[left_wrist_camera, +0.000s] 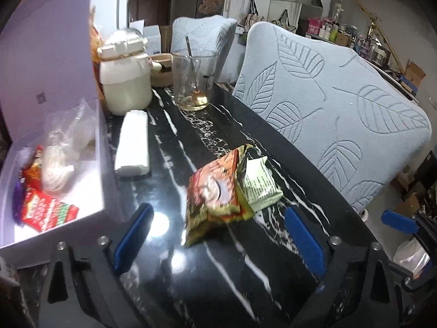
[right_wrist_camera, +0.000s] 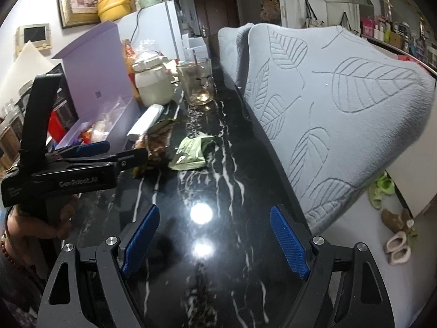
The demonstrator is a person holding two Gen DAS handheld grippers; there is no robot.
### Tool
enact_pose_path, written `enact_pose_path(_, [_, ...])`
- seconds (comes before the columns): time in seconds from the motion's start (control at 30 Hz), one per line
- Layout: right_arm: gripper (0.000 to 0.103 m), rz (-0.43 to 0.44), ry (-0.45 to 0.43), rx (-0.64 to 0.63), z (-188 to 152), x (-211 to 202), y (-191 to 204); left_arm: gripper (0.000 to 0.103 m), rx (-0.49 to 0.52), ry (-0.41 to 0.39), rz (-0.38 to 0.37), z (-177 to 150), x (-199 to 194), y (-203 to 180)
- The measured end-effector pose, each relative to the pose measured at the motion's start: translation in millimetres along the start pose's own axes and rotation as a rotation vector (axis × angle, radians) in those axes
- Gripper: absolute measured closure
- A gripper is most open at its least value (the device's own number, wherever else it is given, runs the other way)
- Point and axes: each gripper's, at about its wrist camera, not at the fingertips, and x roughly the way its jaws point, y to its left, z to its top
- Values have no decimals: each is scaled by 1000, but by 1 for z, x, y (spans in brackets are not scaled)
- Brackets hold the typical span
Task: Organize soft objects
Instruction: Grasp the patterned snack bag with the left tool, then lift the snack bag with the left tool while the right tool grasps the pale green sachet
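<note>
Two crinkled snack packets, a red-orange packet (left_wrist_camera: 215, 188) overlapping a pale green packet (left_wrist_camera: 260, 186), are lying on the black marble table (left_wrist_camera: 169, 142); both grippers (left gripper (left_wrist_camera: 218, 242), right gripper (right_wrist_camera: 211, 242)) are hovering spread, gripping nothing, while only the right view is showing a hand (right_wrist_camera: 58, 218).

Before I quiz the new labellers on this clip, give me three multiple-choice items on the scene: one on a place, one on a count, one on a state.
1. Where does the green packet lie?
A. in the lilac box
B. on the black table, against the red snack bag
C. on a chair

2. How many packets lie loose in mid-table?
A. two
B. four
C. none

3. The left hand-held gripper is:
A. shut on the bag
B. open, holding nothing
C. out of view

Answers: B, it touches the red snack bag on the black table; A, only those two; B, its blue pads stand apart over bare tabletop.
</note>
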Motion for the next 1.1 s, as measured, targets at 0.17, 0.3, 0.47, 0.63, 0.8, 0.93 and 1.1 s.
enact_pose_path(0.17, [19, 3, 21, -6, 11, 19, -3, 12, 21, 22, 7, 9, 23, -2])
enact_pose_path(0.3, [19, 0, 33, -8, 17, 31, -4, 12, 8, 58, -3, 13, 41, 3])
enact_pose_path(0.47, [19, 5, 49, -3, 23, 44, -7, 51, 18, 108, -32, 10, 55, 6])
enact_pose_path(0.63, [19, 6, 62, 4, 28, 55, -8, 59, -8, 104, -56, 7, 46, 10])
enact_pose_path(0.8, [19, 18, 85, -6, 36, 73, -2, 59, 6, 55, -17, 5, 24, 10])
enact_pose_path(0.93, [19, 36, 101, -27, 42, 89, 8, 59, 5, 36, -3, 0, 10, 13])
enact_pose_path(1.1, [19, 46, 123, -58, 46, 111, 22, 61, -1, 28, 32, -3, 4, 19])
